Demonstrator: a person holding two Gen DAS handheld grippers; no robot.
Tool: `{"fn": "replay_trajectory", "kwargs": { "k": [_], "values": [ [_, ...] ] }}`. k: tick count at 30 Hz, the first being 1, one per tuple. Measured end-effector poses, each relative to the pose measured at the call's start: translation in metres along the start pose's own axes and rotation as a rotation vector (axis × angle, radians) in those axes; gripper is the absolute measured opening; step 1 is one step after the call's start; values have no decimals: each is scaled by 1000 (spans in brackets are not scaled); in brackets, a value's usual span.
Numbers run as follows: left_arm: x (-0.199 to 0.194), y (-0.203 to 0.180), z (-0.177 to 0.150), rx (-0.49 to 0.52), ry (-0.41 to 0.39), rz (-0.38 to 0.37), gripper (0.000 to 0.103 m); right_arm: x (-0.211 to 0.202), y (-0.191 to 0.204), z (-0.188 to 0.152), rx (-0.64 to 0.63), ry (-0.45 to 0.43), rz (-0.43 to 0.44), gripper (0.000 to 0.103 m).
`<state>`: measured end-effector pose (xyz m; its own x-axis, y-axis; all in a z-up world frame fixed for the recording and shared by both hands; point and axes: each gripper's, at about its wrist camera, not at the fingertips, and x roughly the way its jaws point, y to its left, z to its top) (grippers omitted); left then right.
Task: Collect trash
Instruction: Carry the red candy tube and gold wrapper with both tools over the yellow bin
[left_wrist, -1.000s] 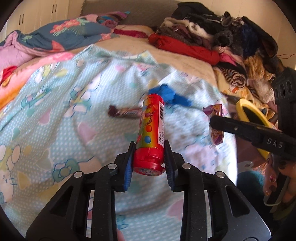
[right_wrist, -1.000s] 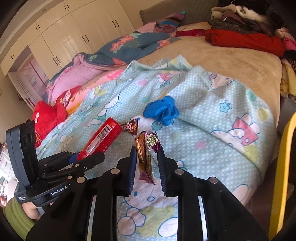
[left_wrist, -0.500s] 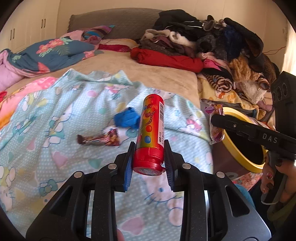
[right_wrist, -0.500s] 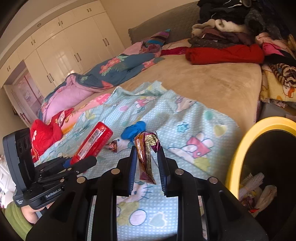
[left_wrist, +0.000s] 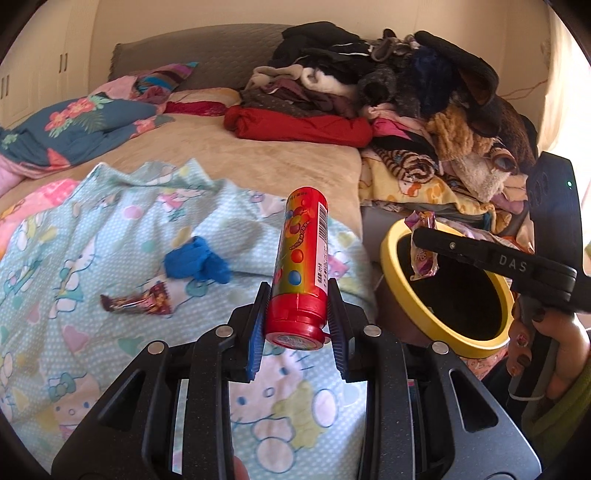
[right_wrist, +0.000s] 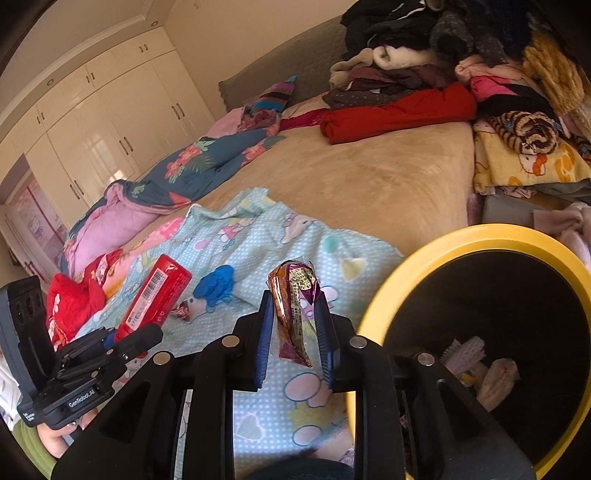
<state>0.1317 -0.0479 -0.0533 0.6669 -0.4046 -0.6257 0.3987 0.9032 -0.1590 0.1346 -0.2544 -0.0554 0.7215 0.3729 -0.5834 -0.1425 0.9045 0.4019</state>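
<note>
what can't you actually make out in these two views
- Left wrist view: the inside of the yellow-rimmed bin is black shadow, and the right gripper with its wrapper covers part of the mouth.
- Right wrist view: the bin's far right side is cut off by the picture edge; the pale scraps inside are too dim to identify.
- Both views: print on the red candy tube in the left gripper is too small to read.

Sunlit bedroom — cream wardrobes (right_wrist: 110, 122) (closed), grey headboard (left_wrist: 207, 55).
</note>
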Motion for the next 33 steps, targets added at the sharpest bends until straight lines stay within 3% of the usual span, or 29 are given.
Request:
{"fn": "replay_trajectory", "kwargs": {
  "k": [19,33],
  "values": [
    [13,-69,5,101,8,-80,23,-40,-69,6,99,-64,-85,22],
    [36,-128,-5,204,72,-161,23,-61,-115,0,175,-81,-179,24]
  ]
}}
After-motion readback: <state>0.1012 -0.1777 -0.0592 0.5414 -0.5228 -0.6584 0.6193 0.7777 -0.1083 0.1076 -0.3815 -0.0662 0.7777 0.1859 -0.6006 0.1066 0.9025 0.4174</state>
